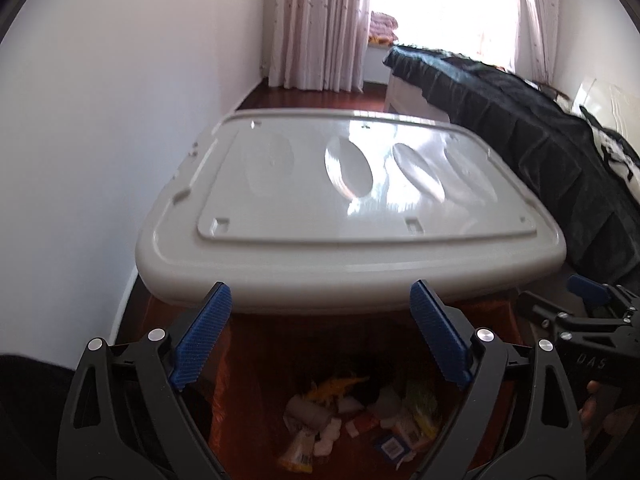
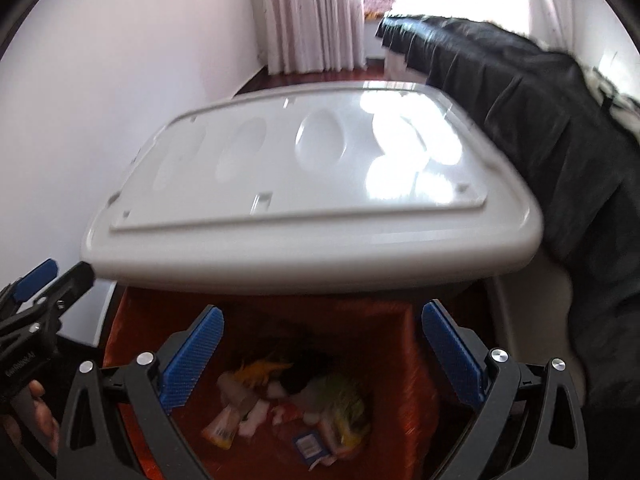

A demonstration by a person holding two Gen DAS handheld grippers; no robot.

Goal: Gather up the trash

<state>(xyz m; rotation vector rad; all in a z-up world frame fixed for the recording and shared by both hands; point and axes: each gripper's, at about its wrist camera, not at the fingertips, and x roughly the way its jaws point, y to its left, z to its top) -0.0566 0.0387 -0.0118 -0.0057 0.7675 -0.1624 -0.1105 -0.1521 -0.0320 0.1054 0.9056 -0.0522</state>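
**Trash in bin, both tongs spread**

Trash pile (image 2: 280,412) lies at bottom of orange-lined bin (image 2: 416,364), below white bench (image 2: 304,248) edge. Left tongs (image 1: 320,340) and right tongs (image 2: 320,352) both spread, empty, above bin. Dark-covered bed (image 1: 520,128) right.

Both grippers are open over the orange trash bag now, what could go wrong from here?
1. The left hand-held gripper and right hand-held gripper hang close side by side; they might knock together.
2. The white lid overhangs the orange bag just ahead; lifting forward might bump its edge.
3. The wrappers lie loose, so jostling the bag might spill them.
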